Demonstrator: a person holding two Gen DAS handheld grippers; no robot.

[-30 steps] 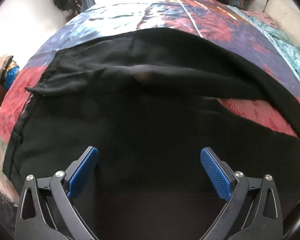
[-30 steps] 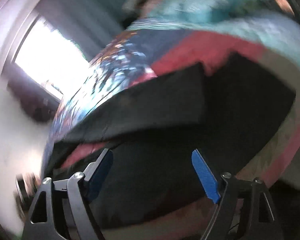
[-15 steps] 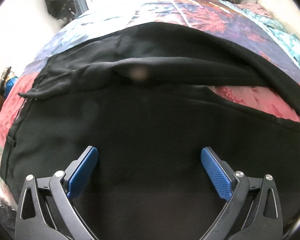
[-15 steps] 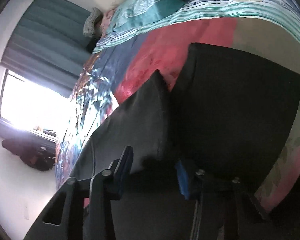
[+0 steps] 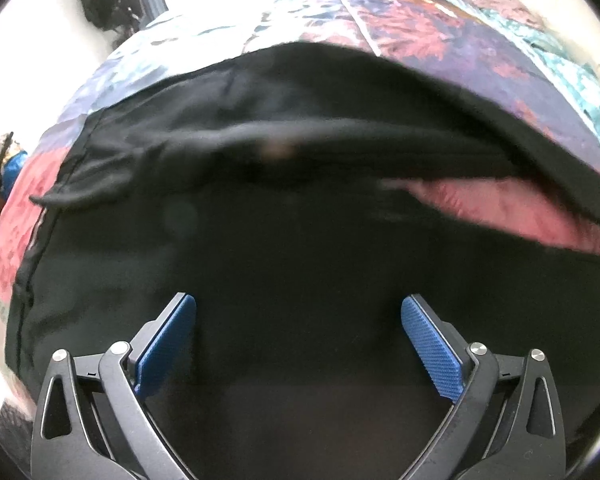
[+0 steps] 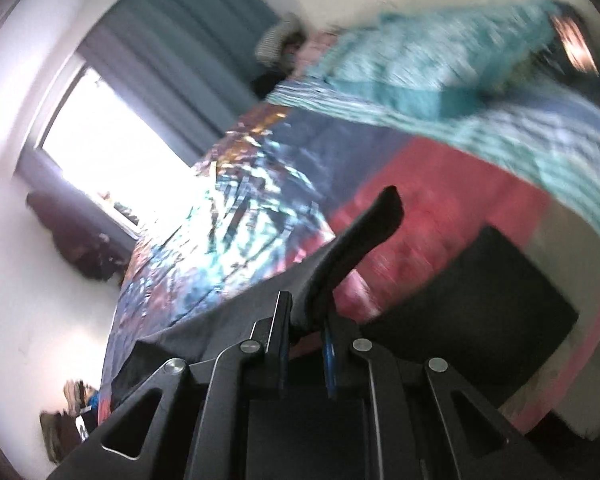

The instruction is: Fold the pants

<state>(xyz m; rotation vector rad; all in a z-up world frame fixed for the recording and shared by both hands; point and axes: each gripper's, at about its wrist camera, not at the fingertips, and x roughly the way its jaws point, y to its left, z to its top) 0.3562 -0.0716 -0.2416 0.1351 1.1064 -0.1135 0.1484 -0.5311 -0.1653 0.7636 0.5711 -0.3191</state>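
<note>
Black pants (image 5: 300, 240) lie spread over a patterned bedspread (image 5: 440, 32), the waist part filling the left wrist view and a leg running off to the right. My left gripper (image 5: 298, 304) hovers just above the fabric, open, with nothing pinched between its blue pads (image 5: 428, 344). In the right wrist view my right gripper (image 6: 306, 312) has its jaws closing on the end of one pant leg (image 6: 364, 232). That strip of cloth is caught between them and stands up past the tips. The other leg end (image 6: 480, 300) rests flat on the bedspread (image 6: 260, 208).
A teal patterned blanket (image 6: 420, 64) lies at the head of the bed. A bright window (image 6: 112, 152) with grey-blue curtains (image 6: 188, 52) is beyond the far side. A dark bag (image 5: 108, 0) hangs on the wall.
My right gripper went from wide open to pinching the pant leg end and has risen, lifting that cloth off the bed. The left gripper stayed open and nearly still.
</note>
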